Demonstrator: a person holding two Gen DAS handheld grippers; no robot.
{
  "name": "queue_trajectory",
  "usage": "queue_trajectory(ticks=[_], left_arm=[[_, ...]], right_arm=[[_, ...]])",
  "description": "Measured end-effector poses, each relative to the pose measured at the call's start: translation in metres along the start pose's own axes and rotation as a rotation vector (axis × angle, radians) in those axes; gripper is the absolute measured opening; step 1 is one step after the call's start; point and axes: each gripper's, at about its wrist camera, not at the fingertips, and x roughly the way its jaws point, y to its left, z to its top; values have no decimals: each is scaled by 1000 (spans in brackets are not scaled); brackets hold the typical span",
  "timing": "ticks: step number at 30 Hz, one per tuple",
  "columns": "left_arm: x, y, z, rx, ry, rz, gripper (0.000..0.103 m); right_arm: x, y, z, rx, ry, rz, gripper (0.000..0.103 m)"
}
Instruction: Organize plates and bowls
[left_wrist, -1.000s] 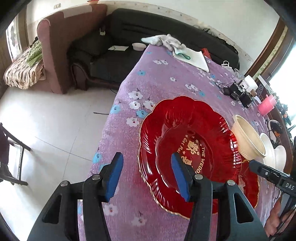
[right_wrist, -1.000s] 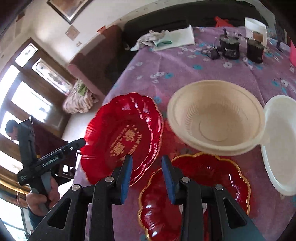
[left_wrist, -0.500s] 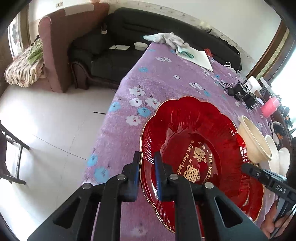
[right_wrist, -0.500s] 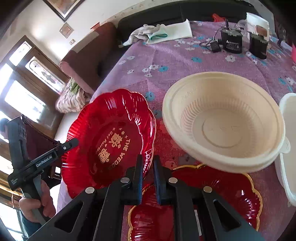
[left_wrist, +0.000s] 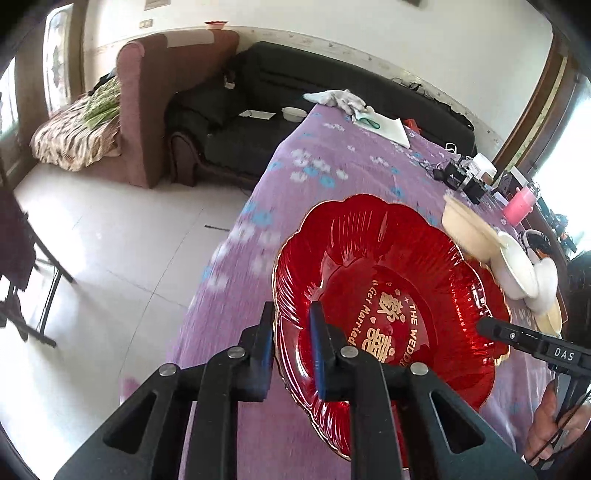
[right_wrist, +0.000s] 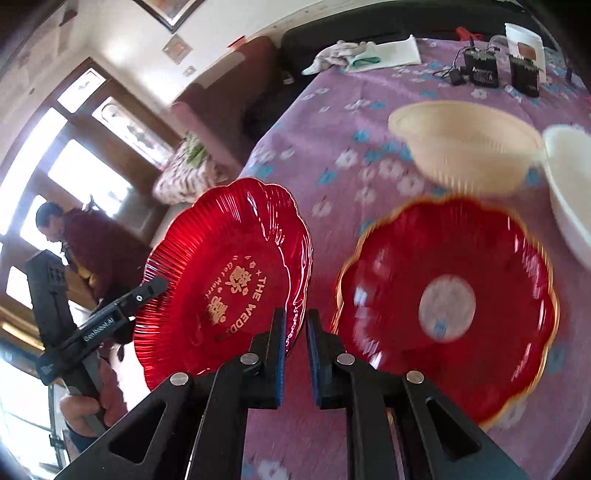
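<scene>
Both tongs, left (left_wrist: 291, 325) and right (right_wrist: 295, 332), pinch opposite rims of the red wedding plate (right_wrist: 229, 280), lifted off the table (right_wrist: 332, 122); keep it level, lower evenly onto the second red plate (right_wrist: 447, 306).

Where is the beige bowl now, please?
In the right wrist view the beige bowl sits on the purple tablecloth, beyond the second red plate and touching the white bowl on its right.
</scene>
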Motion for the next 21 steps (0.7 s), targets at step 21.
queue_trajectory(ticks=[21], left_arm=[[-54,-31,-55,-16,-73,-19,47]], right_arm=[[-95,-69,-85,93,-262,-61,51]])
